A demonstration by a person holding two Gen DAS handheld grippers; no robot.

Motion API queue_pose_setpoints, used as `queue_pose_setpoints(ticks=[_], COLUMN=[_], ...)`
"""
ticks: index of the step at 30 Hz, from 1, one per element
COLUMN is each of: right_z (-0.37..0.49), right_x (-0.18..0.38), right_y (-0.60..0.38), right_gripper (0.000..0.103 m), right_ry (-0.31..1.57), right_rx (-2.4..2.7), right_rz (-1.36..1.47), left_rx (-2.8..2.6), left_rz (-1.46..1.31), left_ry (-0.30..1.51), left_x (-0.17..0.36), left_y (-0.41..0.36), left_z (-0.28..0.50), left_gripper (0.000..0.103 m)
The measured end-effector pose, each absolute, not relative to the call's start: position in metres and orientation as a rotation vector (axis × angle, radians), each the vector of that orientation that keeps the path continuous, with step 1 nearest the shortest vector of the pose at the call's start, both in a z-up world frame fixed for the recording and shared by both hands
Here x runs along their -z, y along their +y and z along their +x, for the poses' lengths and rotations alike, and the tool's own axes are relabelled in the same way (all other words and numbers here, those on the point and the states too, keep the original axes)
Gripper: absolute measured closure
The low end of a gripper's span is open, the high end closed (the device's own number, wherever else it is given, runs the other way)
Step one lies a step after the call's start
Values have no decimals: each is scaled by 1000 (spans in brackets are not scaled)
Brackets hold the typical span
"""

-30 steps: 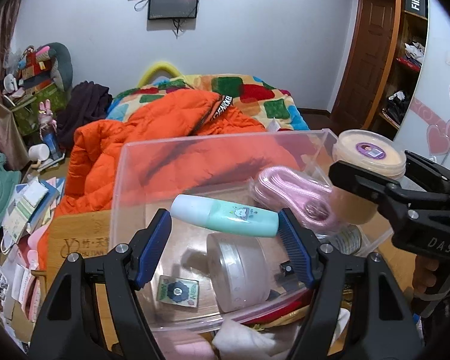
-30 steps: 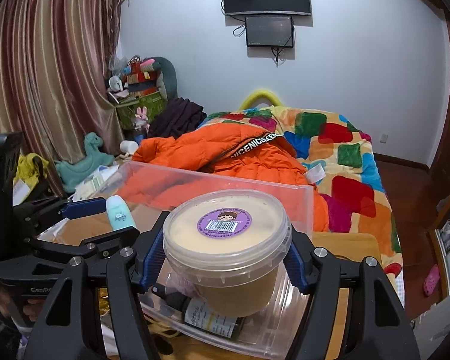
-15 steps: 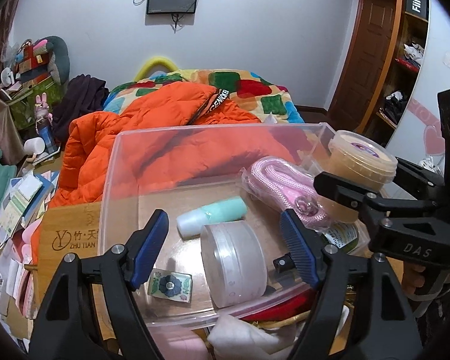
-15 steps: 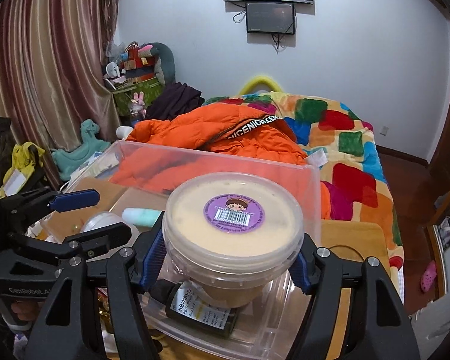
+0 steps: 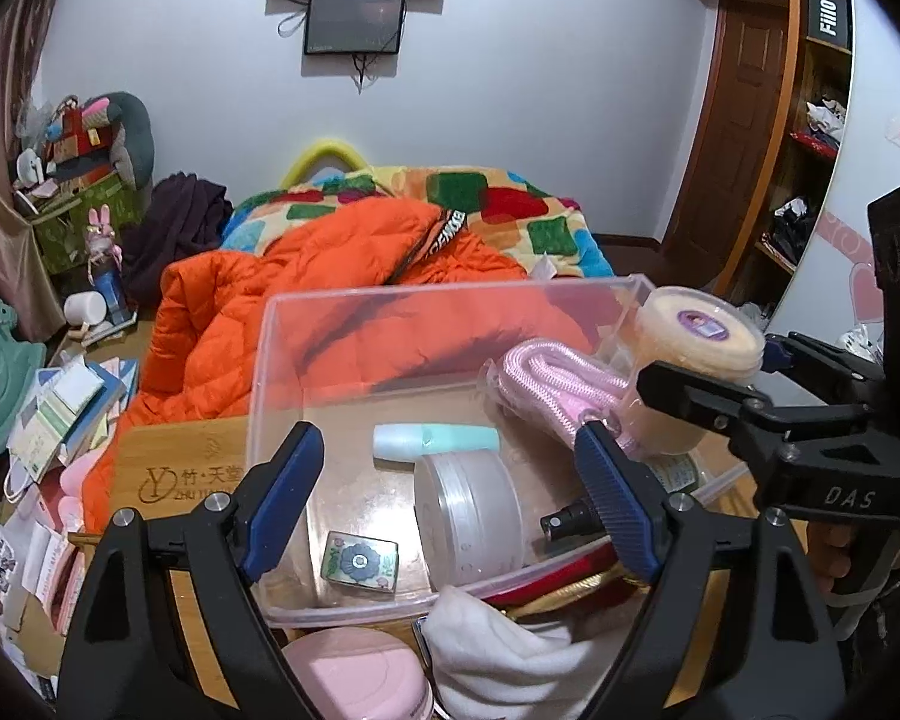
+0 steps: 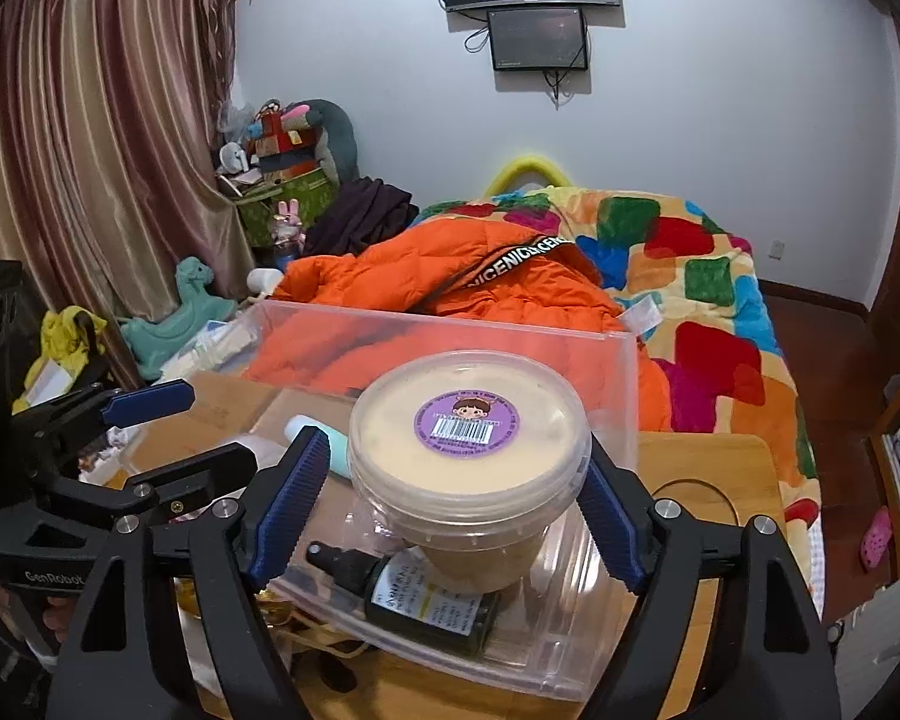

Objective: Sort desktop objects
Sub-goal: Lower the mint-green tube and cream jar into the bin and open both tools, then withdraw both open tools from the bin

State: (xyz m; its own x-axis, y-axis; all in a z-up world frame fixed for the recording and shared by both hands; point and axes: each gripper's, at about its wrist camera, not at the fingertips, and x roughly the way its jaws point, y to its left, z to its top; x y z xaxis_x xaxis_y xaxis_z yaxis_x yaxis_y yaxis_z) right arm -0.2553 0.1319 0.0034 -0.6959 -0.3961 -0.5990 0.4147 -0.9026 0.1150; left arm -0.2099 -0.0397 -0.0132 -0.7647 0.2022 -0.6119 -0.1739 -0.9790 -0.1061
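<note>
Both grippers hang over the clear bin (image 5: 450,312): our left gripper (image 5: 450,504) opens empty above the teal bottle (image 5: 435,441), our right gripper (image 6: 450,498) spreads off the tub (image 6: 468,450), set inside.

The clear bin's (image 5: 450,312) left half is free; pink rope (image 5: 546,384) and tub (image 6: 471,450) block the right.

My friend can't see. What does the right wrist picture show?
A round tub with a purple sticker sits in a clear plastic box, between the opening jaws of the right gripper, whose pads stand just clear of it. A dark spray bottle lies beneath; a bed with an orange jacket is behind.
</note>
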Motion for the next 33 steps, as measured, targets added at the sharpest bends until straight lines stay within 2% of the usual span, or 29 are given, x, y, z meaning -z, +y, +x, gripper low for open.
queue_pose_setpoints(ticks=[2, 8, 10, 14, 21, 26, 33], right_z=[-252, -236, -227, -215, -206, -194, -176], right_x=[-5, -16, -25, -38, -39, -38, -37], right_y=[129, 121, 117, 107, 107, 103, 112], right_gripper=[26, 24, 19, 18, 17, 17, 15], right_ry=[58, 133, 200, 324, 290, 343, 269], right_rx=[2552, 2590, 2654, 2693, 2672, 2681, 2671], right_rz=[883, 805, 725, 642, 672, 656, 676], left_rx=[-2789, -2802, -2801, -2807, -2827, -2850, -2887], left_rz=[-954, -922, -916, -899, -871, -844, -834], left_ry=[-58, -57, -69, -86, -87, -111, -138], left_x=[10, 2, 0, -2, -11, -19, -21], left_y=[-40, -44, -46, -50, -54, -62, -79], left_z=[-208, -199, -197, -191, -176, -165, -144], left_gripper=[12, 12, 11, 11, 11, 9, 8])
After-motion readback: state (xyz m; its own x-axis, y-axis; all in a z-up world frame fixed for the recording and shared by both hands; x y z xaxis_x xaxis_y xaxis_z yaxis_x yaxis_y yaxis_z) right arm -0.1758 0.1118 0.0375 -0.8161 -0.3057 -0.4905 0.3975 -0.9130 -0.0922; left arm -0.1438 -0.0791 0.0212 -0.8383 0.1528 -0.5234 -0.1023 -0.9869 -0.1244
